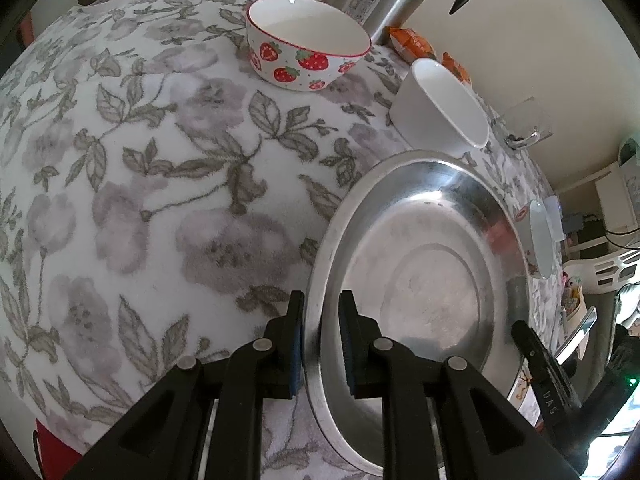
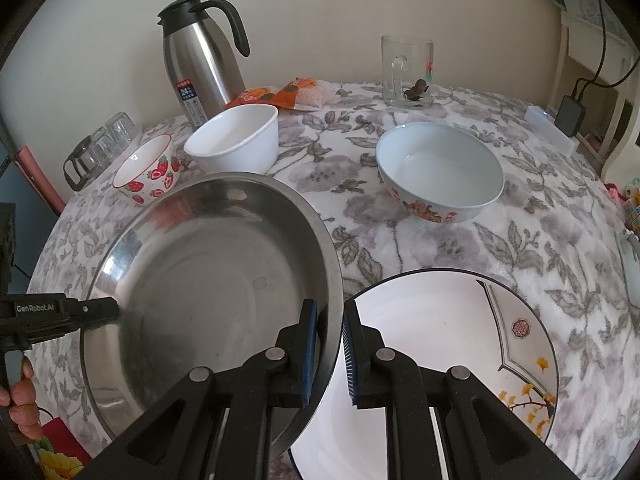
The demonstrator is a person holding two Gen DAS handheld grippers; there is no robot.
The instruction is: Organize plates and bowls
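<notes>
We hold the steel plate [image 2: 208,280] by opposite rims, left gripper [image 1: 320,340] and right gripper [image 2: 330,348] both clenched on it. The painted plate [image 2: 460,340] lies just right, its near-left edge under the steel rim.

Left gripper [image 1: 320,340] clamping steel plate [image 1: 420,280] rim; strawberry bowl [image 1: 306,42], white bowl [image 1: 440,104] sitting beyond on floral cloth [image 1: 160,184].
</notes>
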